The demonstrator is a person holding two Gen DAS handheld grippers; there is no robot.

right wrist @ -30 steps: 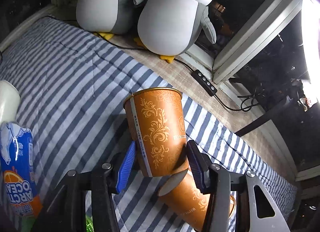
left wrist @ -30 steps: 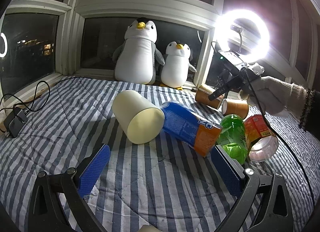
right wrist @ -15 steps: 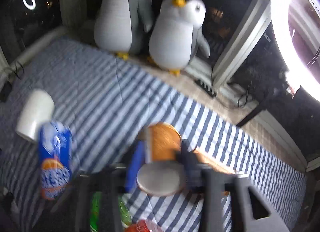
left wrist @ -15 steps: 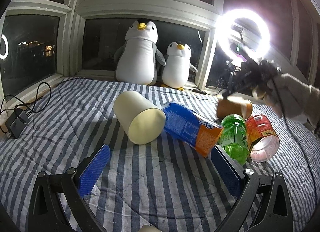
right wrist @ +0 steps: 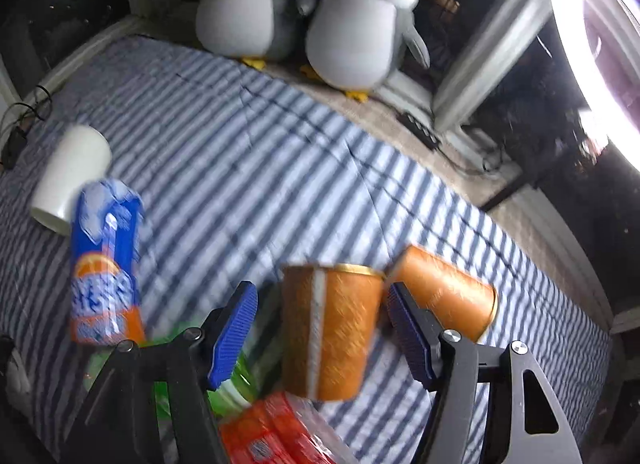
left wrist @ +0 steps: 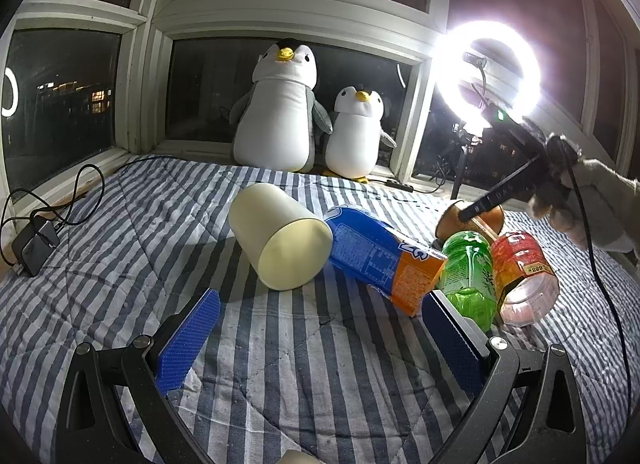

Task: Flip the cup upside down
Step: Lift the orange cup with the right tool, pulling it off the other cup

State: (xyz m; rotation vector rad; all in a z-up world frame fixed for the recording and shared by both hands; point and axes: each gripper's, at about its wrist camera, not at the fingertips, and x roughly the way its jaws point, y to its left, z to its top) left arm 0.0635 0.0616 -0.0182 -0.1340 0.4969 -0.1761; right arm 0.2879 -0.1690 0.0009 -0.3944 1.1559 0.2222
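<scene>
An orange patterned paper cup sits between the blue pads of my right gripper. The jaws stand wider than the cup, with a gap on the left side, so the gripper is open. The cup's gold rim faces away from the camera; the view is blurred. A second orange cup lies on its side just right of it. In the left wrist view the right gripper reaches down onto an orange cup. My left gripper is open and empty above the striped quilt.
A cream cup lies on its side beside a blue-orange carton, a green bottle and a red bottle. Two plush penguins stand at the window. A ring light glares at right. A charger lies left.
My right gripper carried the orange cup up, turned it over and brought it down beside the lying cup. Its jaws have opened off the cup. The left gripper has not moved.
</scene>
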